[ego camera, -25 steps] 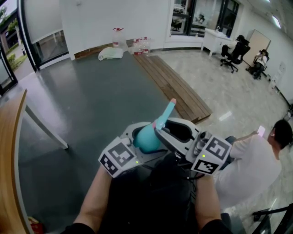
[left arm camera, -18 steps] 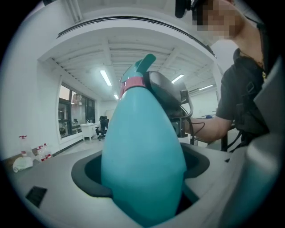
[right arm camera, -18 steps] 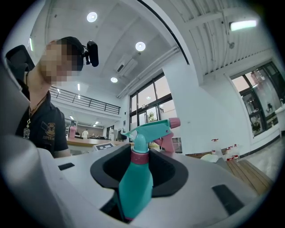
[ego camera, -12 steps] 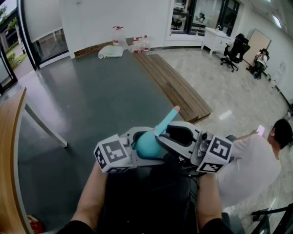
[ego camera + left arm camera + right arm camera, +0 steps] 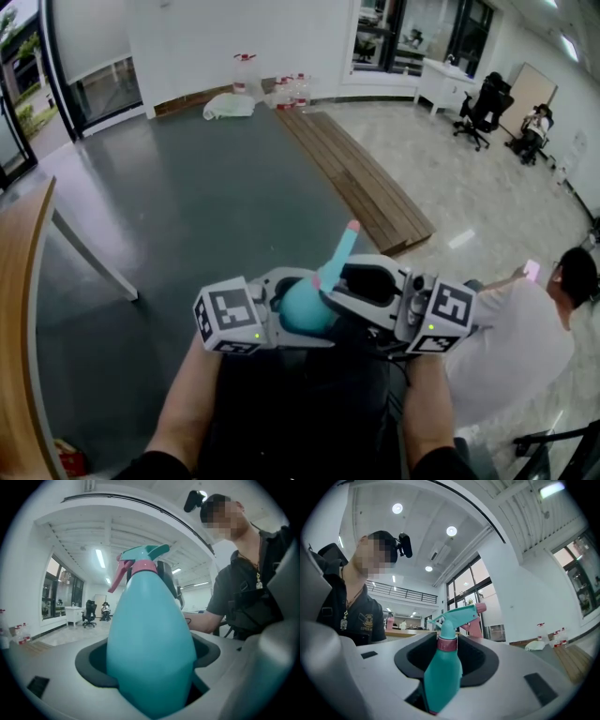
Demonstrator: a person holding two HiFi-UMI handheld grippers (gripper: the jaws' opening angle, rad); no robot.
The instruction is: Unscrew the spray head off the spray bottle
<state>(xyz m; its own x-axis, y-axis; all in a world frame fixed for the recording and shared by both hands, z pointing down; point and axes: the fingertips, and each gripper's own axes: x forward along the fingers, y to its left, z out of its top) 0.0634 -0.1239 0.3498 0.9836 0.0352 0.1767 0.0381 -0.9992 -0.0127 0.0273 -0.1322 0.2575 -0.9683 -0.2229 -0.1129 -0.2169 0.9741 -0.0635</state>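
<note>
Dark floor (image 5: 187,206) lies open ahead of us, edged on the right by wooden planks (image 5: 361,183) and on the left by the rim of a wooden worktop (image 5: 23,309). Close to our chest the left claw (image 5: 147,663) is clamped on the belly of the teal spray bottle (image 5: 302,307) — held in the air, clear of every edge. The right claw (image 5: 445,663) has just been opening — its jaws stand loose about the bottle's neck, under the spray head (image 5: 457,612).

Grey left tongs (image 5: 298,298) and right tongs (image 5: 330,281) bear black-and-white marker cubes (image 5: 228,317); the person wears a dark short-sleeved shirt (image 5: 243,592).
</note>
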